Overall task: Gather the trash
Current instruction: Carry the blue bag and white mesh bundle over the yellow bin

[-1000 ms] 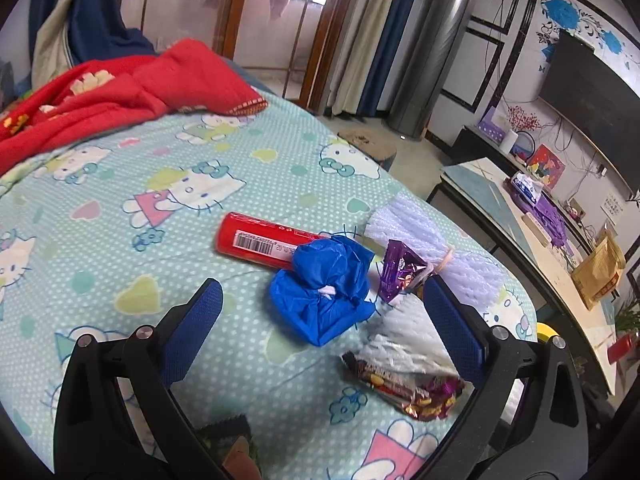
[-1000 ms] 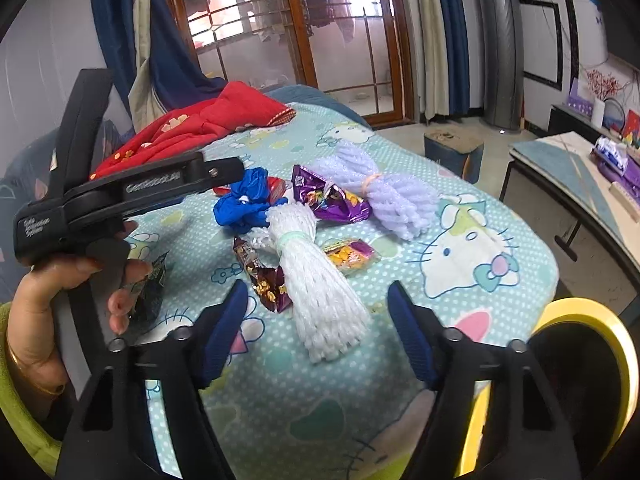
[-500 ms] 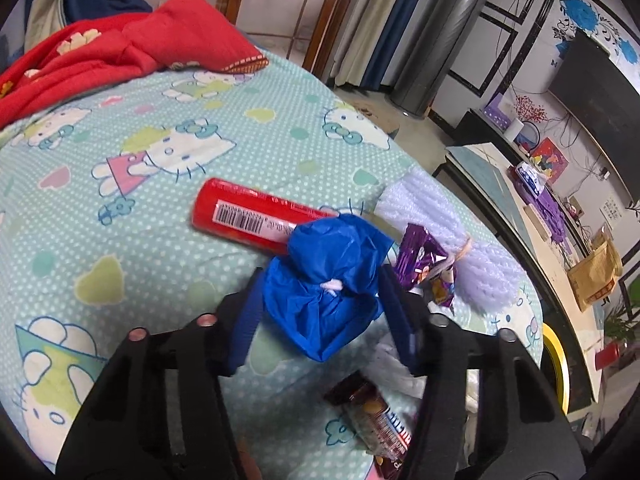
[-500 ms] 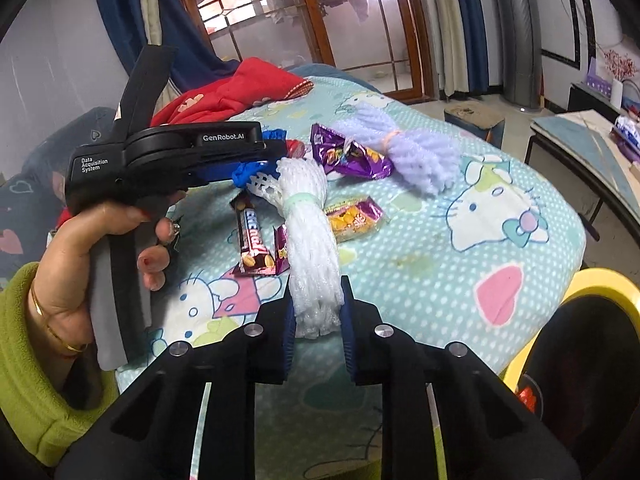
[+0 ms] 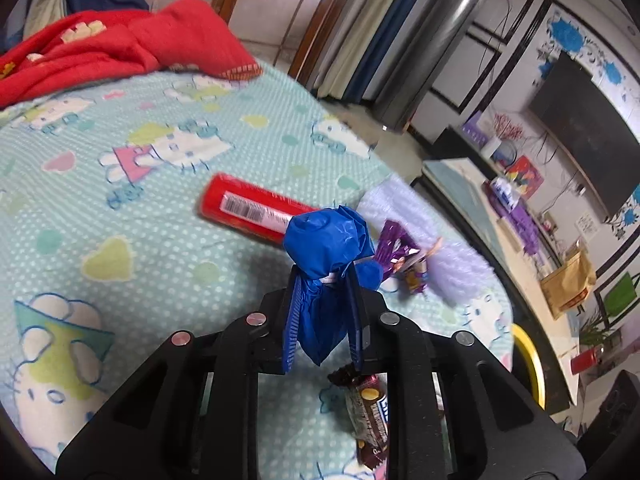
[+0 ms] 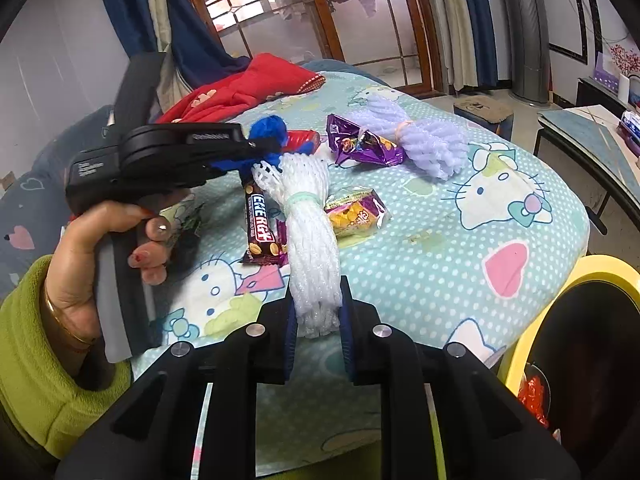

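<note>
Trash lies on a Hello Kitty bedsheet [image 5: 120,184]. My left gripper [image 5: 324,280] has its jaws closing, with the pads pressed on a crumpled blue plastic bag [image 5: 326,240]. From the right wrist view that gripper [image 6: 276,145] and the blue bag [image 6: 268,128] sit at the left. My right gripper [image 6: 317,300] is shut on the near end of a white foam net bundle [image 6: 308,224]. A red tube [image 5: 248,210], a purple wrapper [image 6: 360,146], a lilac foam net [image 6: 420,140], a chocolate bar [image 6: 260,224] and a yellow snack wrapper [image 6: 352,212] lie around them.
A yellow-rimmed bin [image 6: 532,332] stands off the bed's right corner, with red scraps inside. A red blanket [image 6: 248,84] is heaped at the far side. A person's hand [image 6: 100,248] in a green sleeve holds the left gripper. A low table [image 5: 480,200] stands beyond the bed.
My left gripper moved forward around the blue bag and closed on it. My right gripper closed on the white foam net and drew a little nearer to the bed.
</note>
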Tool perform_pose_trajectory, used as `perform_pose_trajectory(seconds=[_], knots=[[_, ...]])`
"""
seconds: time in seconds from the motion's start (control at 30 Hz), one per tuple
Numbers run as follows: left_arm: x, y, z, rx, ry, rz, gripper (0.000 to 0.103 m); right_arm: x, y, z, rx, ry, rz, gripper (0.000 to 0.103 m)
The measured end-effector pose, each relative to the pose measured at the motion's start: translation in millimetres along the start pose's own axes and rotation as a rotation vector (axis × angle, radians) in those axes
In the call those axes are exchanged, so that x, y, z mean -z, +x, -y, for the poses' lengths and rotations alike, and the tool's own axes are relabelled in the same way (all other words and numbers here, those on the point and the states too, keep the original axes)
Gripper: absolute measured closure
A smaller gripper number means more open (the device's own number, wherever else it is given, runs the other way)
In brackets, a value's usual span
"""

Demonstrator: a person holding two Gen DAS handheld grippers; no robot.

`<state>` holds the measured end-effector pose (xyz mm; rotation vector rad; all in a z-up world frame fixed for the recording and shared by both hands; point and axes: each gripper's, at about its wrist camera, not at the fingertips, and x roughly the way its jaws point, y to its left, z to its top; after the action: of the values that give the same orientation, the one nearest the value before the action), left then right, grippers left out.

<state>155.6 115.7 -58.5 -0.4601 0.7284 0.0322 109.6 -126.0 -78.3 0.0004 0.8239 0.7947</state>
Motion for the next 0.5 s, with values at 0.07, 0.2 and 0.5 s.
perform_pose_trajectory(seconds=[0.07,0.2,0.5], knots=[[-1.4,-11.6,2.4,-0.001,0.013,0.029,0.089,-1.0,-5.7,-1.7,-0.001,-0.002,0.019,0.086],[-2.6,-36.6,6.6,-0.002,0.037,0.086,0.089,-6.3,-15.7,-4.4,0.012,-0.010,0.059,0.086],[-2.6,-63.1,13.9,0.012,0.083,0.132,0.089,-14.3,-31.9,-3.7,0.028,0.001,0.100,0.086]])
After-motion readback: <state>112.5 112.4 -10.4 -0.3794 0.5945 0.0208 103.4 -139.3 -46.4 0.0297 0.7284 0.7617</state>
